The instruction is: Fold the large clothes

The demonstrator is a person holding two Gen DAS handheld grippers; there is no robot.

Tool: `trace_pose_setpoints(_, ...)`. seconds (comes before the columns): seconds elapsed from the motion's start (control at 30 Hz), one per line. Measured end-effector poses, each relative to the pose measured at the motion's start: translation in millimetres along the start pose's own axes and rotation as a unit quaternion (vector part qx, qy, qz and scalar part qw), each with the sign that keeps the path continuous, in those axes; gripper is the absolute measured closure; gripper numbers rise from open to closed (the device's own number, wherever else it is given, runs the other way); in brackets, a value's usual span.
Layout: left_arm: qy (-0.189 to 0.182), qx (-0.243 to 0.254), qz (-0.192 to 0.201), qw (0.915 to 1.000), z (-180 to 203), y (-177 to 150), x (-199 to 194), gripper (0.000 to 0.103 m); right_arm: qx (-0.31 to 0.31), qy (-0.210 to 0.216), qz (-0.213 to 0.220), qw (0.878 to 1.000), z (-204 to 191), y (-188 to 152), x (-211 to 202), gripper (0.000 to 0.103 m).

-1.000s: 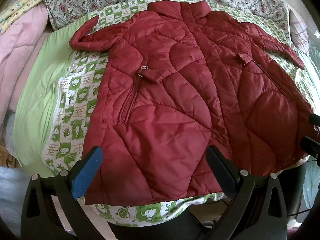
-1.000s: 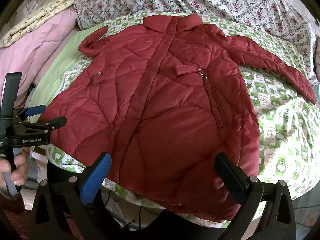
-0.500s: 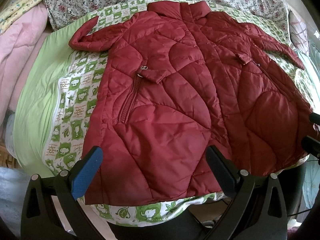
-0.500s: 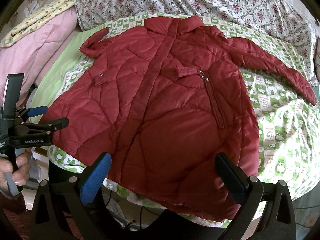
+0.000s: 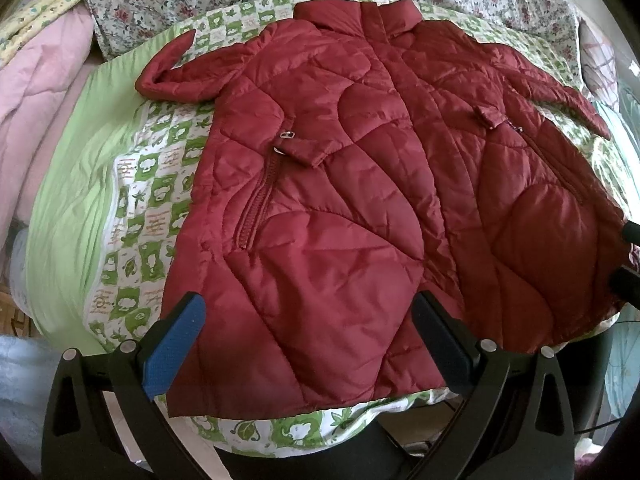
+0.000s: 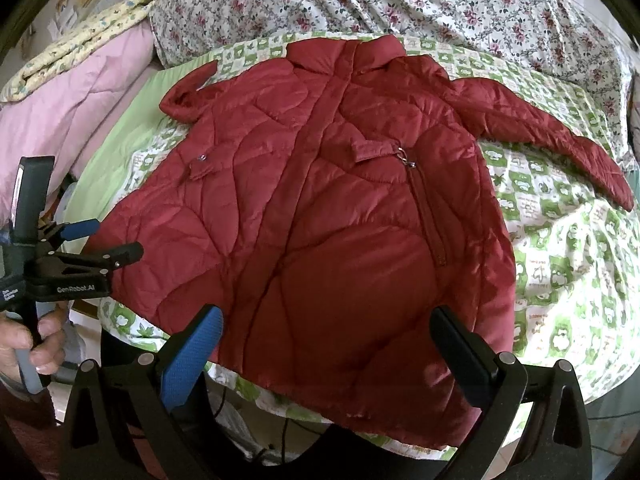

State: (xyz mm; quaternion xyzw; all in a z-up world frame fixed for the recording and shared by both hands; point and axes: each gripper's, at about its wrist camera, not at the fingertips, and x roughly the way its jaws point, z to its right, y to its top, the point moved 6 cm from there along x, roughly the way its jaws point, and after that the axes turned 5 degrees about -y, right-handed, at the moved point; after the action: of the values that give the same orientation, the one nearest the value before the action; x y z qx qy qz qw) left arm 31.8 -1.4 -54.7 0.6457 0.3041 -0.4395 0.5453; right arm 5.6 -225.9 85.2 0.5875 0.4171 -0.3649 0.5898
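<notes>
A dark red quilted jacket (image 5: 360, 200) lies spread flat, front up, on a green-and-white patterned quilt (image 5: 152, 184), collar at the far side and hem toward me. Its left sleeve (image 5: 176, 76) is bent back; its right sleeve (image 6: 552, 140) stretches out to the right. My left gripper (image 5: 308, 332) is open and empty, hovering over the hem's left part. My right gripper (image 6: 328, 344) is open and empty over the hem (image 6: 360, 392) near the bed's front edge. The left gripper also shows in the right wrist view (image 6: 104, 240), beside the jacket's left hem corner.
A floral bedspread (image 6: 400, 0) lies behind the jacket. A pink comforter (image 6: 80, 92) and a yellow blanket (image 6: 80, 40) are piled at the left. A plain light-green sheet (image 5: 72, 200) borders the quilt on the left. The bed's front edge drops to the floor below both grippers.
The right wrist view has shifted slightly so the jacket sits a little lower in frame. The left gripper has barely moved. Both stay open.
</notes>
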Motion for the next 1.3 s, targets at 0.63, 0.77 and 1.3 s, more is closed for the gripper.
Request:
trace_pose_setpoints(0.63, -0.035, -0.057, -0.044, 0.9968, -21.6, 21.9, 30.8, 0.0, 0.092, 0.006, 0.053, 0.994, 65.4, 27.2, -2.1, 0.0)
trace_pose_setpoints(0.77, -0.058, -0.078, -0.04, 0.9945, -27.2, 31.5, 37.0, 0.0, 0.121, 0.007, 0.055, 0.991, 90.5, 33.8, 0.9, 0.0)
trace_pose_setpoints(1.3, -0.057, -0.106, 0.003, 0.9927, -45.1, 78.8, 60.1, 0.0, 0.299, -0.033, 0.118, 0.946, 279.2, 66.7, 24.1, 0.001)
